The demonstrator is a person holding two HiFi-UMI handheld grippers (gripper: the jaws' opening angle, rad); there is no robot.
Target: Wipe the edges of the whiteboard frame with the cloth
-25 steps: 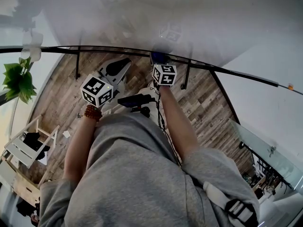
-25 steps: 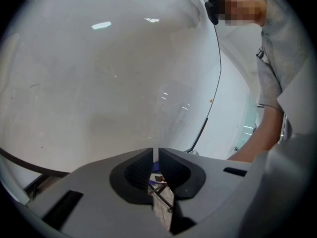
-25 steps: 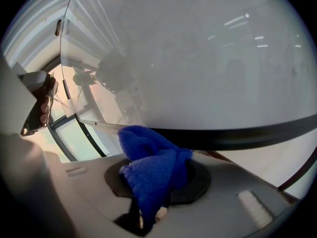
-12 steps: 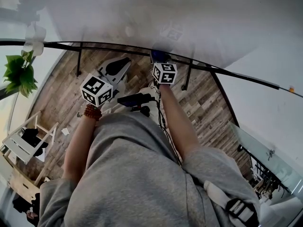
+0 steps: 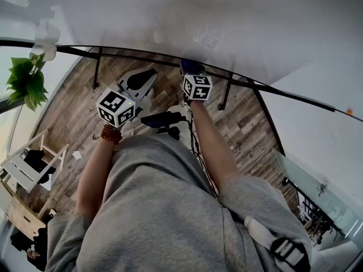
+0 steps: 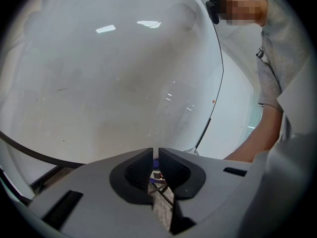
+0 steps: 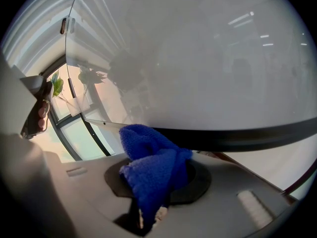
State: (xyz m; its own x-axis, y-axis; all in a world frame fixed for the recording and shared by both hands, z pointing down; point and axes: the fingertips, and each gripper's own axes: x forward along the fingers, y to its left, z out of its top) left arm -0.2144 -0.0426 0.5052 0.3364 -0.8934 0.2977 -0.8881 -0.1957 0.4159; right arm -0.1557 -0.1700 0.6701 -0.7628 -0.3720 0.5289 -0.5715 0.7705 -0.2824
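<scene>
Now right claw point(image 7: 157, 180) pinching blue cloth point(image 7: 148, 162), cloth up at black whiteboard frame point(image 7: 237, 137); left claw point(image 6: 154, 168) pressed together, empty.

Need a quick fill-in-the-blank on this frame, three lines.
1. The right tool grips a ____ cloth.
2. The cloth meets the whiteboard frame at the board's ____ edge.
3. The left tool has its jaws ____ with nothing between them.
Missing words: blue; bottom; shut.

Office-like room, large whiteboard point(image 5: 227, 16), wood-plank floor point(image 5: 74, 112), potted plant point(image 5: 25, 84)
</scene>
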